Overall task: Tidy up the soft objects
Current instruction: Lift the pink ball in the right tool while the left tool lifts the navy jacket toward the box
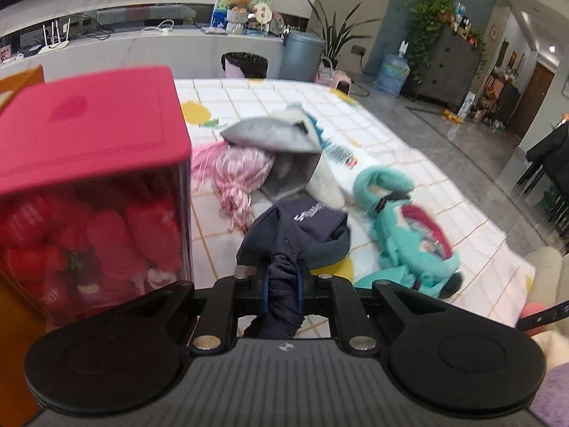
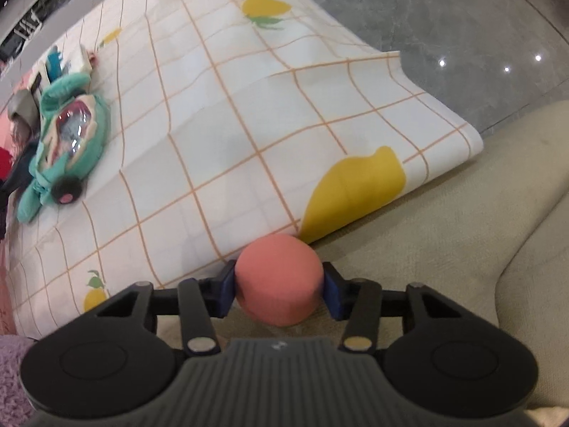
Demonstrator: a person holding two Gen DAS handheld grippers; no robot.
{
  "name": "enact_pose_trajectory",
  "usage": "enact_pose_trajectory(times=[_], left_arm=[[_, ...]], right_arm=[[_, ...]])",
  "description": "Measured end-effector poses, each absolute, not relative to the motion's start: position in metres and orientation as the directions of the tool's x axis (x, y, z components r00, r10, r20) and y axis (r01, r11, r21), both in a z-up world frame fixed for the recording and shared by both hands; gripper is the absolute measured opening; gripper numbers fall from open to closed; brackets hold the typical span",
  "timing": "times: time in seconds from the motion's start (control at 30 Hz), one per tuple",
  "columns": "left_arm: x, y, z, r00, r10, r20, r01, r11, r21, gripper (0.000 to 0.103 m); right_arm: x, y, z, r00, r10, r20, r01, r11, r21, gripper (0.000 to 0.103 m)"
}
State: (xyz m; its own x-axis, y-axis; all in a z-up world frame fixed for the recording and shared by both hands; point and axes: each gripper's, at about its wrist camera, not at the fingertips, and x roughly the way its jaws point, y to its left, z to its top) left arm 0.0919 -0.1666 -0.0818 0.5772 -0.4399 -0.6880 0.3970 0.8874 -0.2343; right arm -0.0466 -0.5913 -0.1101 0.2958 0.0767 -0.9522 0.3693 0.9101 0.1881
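Note:
My left gripper (image 1: 282,281) is shut on a dark navy garment (image 1: 298,235) with white lettering, lifted a little over the checked cloth (image 1: 409,163). To its left stands a clear box with a pink lid (image 1: 89,121), filled with red plush toys. A teal plush toy (image 1: 409,235) lies to the right, also seen as the teal plush toy (image 2: 67,131) in the right wrist view. My right gripper (image 2: 280,284) is shut on a salmon-pink soft ball (image 2: 280,279) at the cloth's near edge, over a beige cushion (image 2: 444,242).
A grey cloth piece (image 1: 274,135), a pink tasselled bundle (image 1: 238,170) and a white item (image 1: 325,181) lie in the middle of the cloth. An orange box (image 1: 17,82) stands behind the pink lid. Grey floor (image 2: 444,10) lies beyond the cloth. A lilac fuzzy sleeve (image 2: 14,366) shows at lower left.

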Motion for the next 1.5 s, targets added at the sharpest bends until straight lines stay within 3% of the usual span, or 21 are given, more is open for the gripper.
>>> enact_pose_trajectory(times=[0.3,0.87,1.5], left_arm=[[0.077,-0.156,-0.038,0.615,-0.499,-0.610,0.420,0.863,-0.282,0.015],[0.086,-0.125,0.049,0.656,-0.526,-0.541,0.362,0.848,-0.386,0.014],[0.096,-0.044,0.159,0.792,-0.341,-0.507,0.264,0.939,-0.220,0.014]], right_arm=[[-0.055,-0.576,-0.058,0.422,0.068,-0.904,0.312,0.925,0.216,0.048],[-0.027,-0.482,0.026,0.590,0.119,-0.799,0.109,0.968,0.225,0.049],[0.049,-0.328,0.154,0.752,0.253,-0.608,-0.163,0.966,0.200,0.049]])
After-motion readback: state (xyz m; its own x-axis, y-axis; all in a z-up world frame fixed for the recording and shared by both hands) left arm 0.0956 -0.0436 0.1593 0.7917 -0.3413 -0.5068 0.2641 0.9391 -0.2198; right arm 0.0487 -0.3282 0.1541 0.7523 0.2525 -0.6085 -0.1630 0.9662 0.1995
